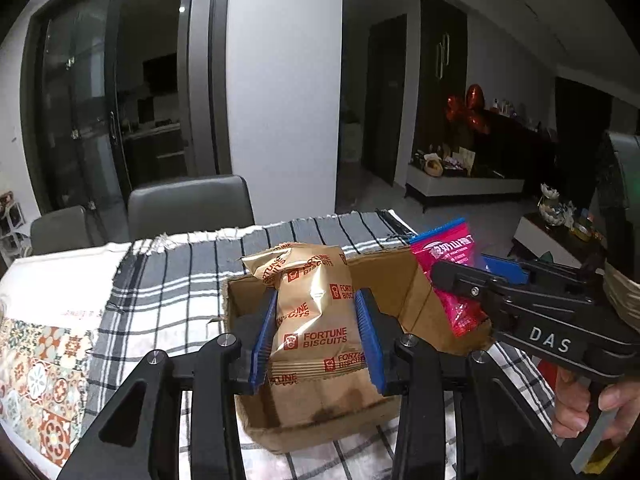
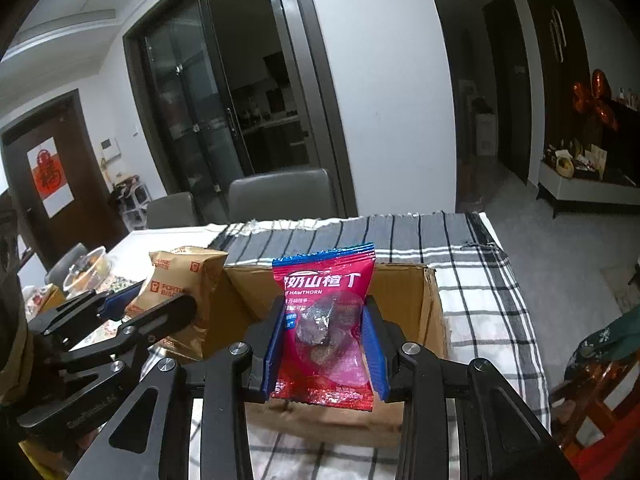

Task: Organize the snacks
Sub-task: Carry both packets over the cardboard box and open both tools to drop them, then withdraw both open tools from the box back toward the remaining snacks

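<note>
My left gripper [image 1: 316,340] is shut on a gold Fortune Biscuits packet [image 1: 312,312] and holds it upright over the left part of an open cardboard box [image 1: 320,428]. My right gripper [image 2: 324,348] is shut on a red hawthorn snack packet [image 2: 326,320], held upright over the same box [image 2: 432,312]. In the left wrist view the right gripper [image 1: 472,292] comes in from the right with the red packet [image 1: 448,256] above the box's right wall. In the right wrist view the left gripper [image 2: 132,312] and the gold packet [image 2: 180,280] show at the left.
The box stands on a black-and-white checked cloth [image 1: 172,280] on a table. A patterned mat [image 1: 40,368] lies at the left. A clear lidded bowl [image 2: 86,272] sits at the far left. Grey chairs [image 1: 188,204] stand behind the table.
</note>
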